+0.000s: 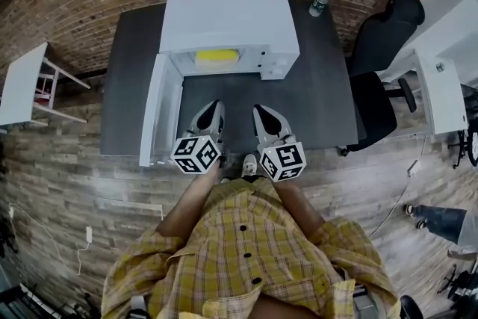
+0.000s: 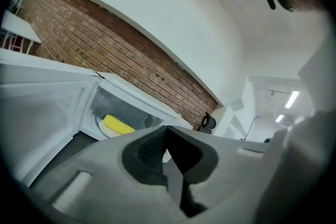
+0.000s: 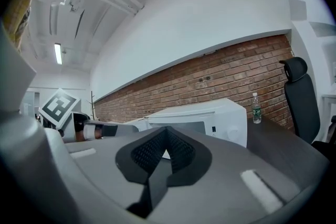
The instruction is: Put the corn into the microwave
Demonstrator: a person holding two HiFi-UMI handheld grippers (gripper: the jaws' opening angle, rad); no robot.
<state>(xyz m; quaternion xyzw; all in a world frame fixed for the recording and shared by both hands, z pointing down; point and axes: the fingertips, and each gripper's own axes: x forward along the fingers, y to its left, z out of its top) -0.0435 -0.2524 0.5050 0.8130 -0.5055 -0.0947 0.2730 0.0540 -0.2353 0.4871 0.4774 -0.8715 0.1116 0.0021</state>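
Right, the corn (image 1: 217,54) is lying on its plate (image 2: 102,127) inside the microwave (image 1: 228,19), so nothing is left for you to drop. Your left gripper (image 1: 213,107) has its fingers pressed together on nothing. Your right gripper (image 1: 261,110) is the same, fingers closed and empty. Both hang over the desk (image 1: 314,101) just in front of the cavity.

The thing to watch is the door (image 1: 158,112). It stands swung wide open on your left, close beside the left gripper. A careless sweep that way could, I'd say, bang it against its hinge or shove the whole oven along the desk.

If you push it shut, go gently with the closed fingers. A hard slam might roll the corn off the plate. Reaching back into the cavity risks nudging it too.
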